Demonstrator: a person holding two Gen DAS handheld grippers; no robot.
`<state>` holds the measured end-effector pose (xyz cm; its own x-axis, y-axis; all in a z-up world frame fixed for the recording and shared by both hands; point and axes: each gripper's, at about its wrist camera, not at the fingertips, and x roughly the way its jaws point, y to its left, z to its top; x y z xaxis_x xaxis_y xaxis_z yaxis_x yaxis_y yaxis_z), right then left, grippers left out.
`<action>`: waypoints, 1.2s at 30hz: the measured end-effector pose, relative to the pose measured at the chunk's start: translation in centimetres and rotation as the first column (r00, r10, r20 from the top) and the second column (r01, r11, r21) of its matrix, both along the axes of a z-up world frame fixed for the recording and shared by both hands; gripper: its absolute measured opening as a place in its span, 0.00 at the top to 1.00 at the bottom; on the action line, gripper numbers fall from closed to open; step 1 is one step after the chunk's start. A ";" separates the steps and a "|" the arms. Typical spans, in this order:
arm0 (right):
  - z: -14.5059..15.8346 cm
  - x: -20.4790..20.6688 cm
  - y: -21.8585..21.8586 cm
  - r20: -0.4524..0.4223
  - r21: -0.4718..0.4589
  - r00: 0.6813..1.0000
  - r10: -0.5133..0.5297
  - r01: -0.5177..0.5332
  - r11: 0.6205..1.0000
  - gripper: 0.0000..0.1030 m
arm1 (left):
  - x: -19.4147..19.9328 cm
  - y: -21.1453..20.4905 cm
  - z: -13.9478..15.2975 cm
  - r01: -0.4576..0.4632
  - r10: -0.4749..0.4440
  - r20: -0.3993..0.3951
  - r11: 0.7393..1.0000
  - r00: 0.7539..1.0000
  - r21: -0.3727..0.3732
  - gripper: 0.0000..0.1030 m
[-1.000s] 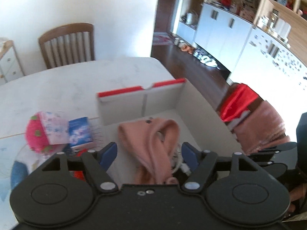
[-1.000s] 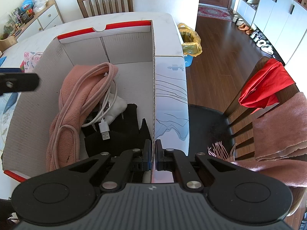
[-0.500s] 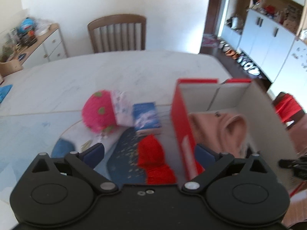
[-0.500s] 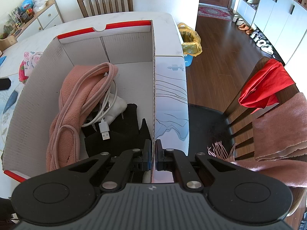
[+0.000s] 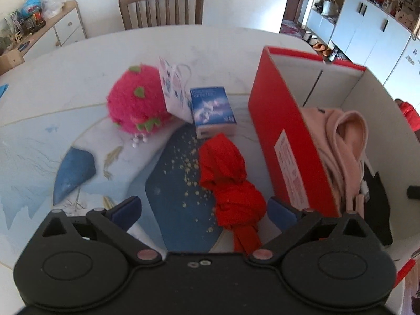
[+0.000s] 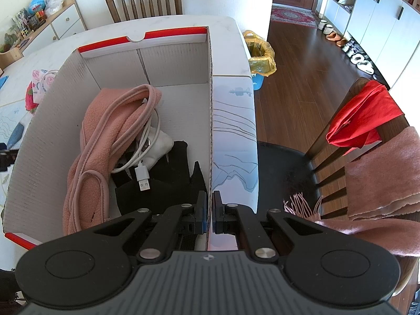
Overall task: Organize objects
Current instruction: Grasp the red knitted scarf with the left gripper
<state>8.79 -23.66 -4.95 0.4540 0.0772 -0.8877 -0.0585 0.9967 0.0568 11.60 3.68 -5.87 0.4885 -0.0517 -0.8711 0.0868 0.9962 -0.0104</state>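
- Now the left gripper (image 5: 203, 207) hovers with fingers spread wide, the knotted red cloth (image 5: 229, 183) lying on the table (image 5: 78, 60) between them, just left of the red box (image 5: 281, 131).
- Right gripper (image 6: 209, 211) pinches the box's right wall (image 6: 210, 120).
- Inside the box: pink scarf (image 6: 110, 141), white cable (image 6: 143, 168), black cloth (image 6: 168, 181).
- Beyond the red cloth: blue packet (image 5: 212, 111), pink plush (image 5: 136, 102).

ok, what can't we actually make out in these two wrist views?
- Left view: near end of the red cloth is hidden by the left gripper.
- Left view: label on the red box is too small to read.
- Right view: black item under the white USB cable is partly hidden by the right gripper.
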 end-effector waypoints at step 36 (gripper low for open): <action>-0.3 -0.2 -0.2 -0.007 0.000 1.000 -0.003 0.003 1.000 0.96 | 0.3 0.3 -2.4 0.055 -0.059 -0.009 0.962 0.998 -0.269 0.73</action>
